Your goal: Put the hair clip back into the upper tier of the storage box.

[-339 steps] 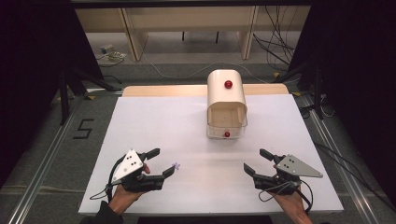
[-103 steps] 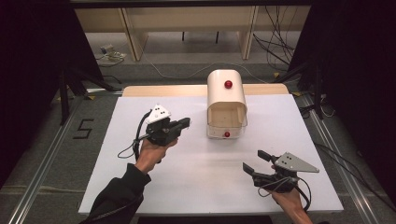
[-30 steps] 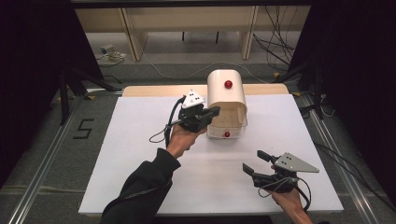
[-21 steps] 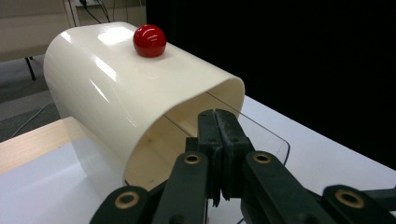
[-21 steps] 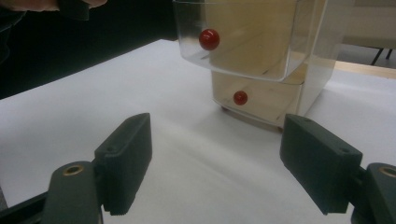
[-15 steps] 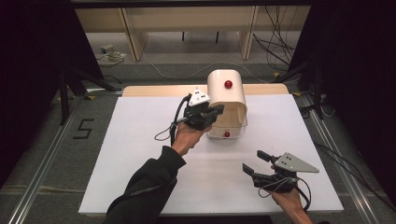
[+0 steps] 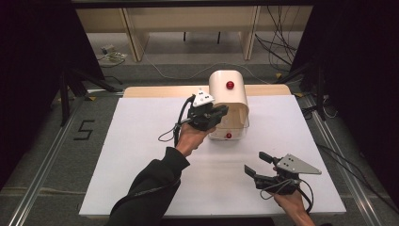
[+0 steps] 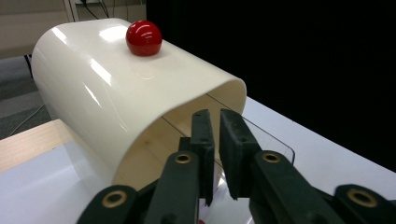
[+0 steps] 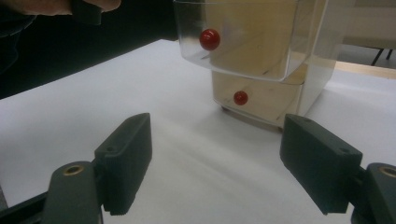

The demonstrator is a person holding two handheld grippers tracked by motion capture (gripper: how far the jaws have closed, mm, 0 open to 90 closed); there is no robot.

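Cream box [image 7: 229,96] with a rounded hood, set at the far middle of the worktop [image 7: 141,141], open end turned toward the person, so within reach of both hands. Red knob [image 7: 230,85] on top of the hood. In the right gripper view, a clear front tray [image 9: 243,42] with its own red knob [image 9: 209,39], standing out over a lower drawer with a smaller knob [image 9: 240,97]. Knobs probably there as handles, sized for a pinch.

Left tongs [image 7: 221,110] held up at the hood's front left edge, above the clear tray, arm stretched across the worktop to get there. Seen along their own length, left tongs [image 8: 217,116] pointed into the mouth of the hood, jaws nearly together with a slim gap, just been opening. Nothing plainly caught between them; clear edge visible just behind, contact not certain. Likely a release after shifting the front, or a fresh approach to it.

Right tongs [image 7: 257,163] parked low at the near right of the worktop, well apart from the box, jaws wide apart and empty, aimed at the lower drawer. Probably kept clear to leave room for the left hand.
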